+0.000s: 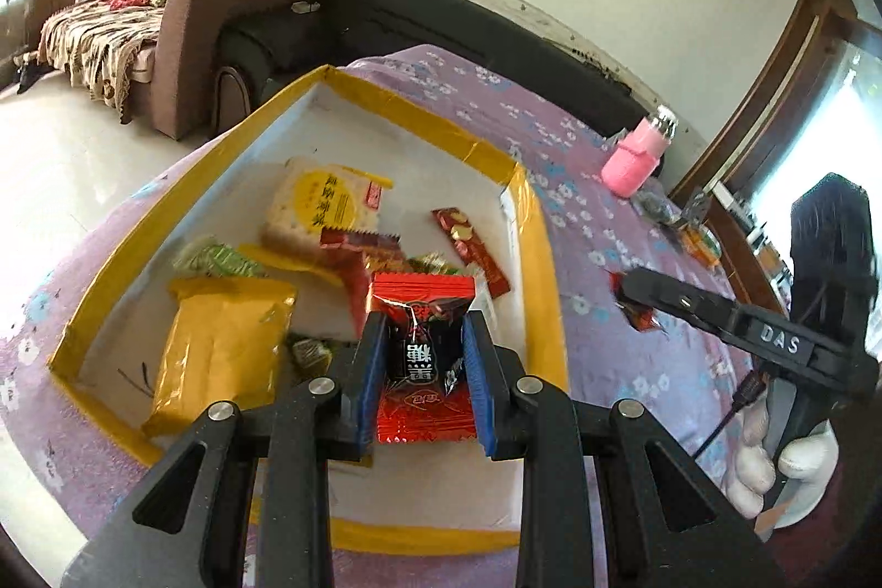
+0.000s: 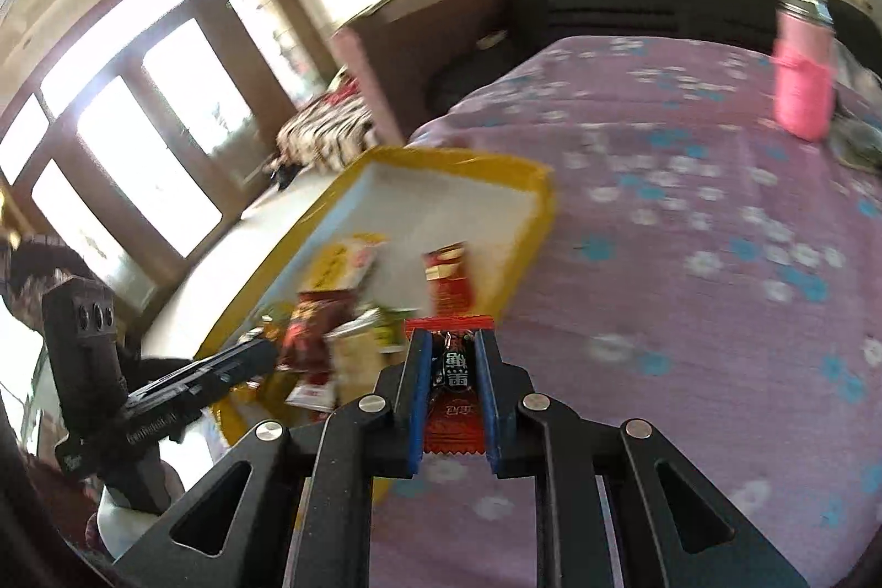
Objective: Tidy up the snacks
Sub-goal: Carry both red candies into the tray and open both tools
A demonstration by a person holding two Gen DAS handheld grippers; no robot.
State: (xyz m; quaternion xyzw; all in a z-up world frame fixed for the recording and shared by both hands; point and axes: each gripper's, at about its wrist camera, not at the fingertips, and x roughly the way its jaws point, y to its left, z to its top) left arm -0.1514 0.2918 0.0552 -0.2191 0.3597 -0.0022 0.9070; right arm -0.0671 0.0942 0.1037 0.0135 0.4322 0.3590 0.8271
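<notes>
Snacks are gathered in the shallow white cardboard tray with yellow taped rim (image 1: 543, 224) at frame centre on the purple floral tablecloth (image 1: 606, 180). A red-and-black candy packet (image 1: 421, 329) is clamped between the blue pads of the left gripper (image 1: 423, 356), low centre, over the tray. A second red-and-black candy packet (image 2: 453, 370) is pinched by the nearly closed right gripper (image 2: 453, 378), above the cloth beside the tray's right rim. A pink bottle (image 1: 634, 161) stands upper right.

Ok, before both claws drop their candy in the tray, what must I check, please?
1. Left claw shut on left candy packet: ok.
2. Left claw over yellow-rimmed tray: ok.
3. Right claw shut on right candy packet: ok.
4. Right claw over tray: not ok, it is above the floral tablecloth beside the rim.
5. Bare tray floor at far end: ok.
</notes>
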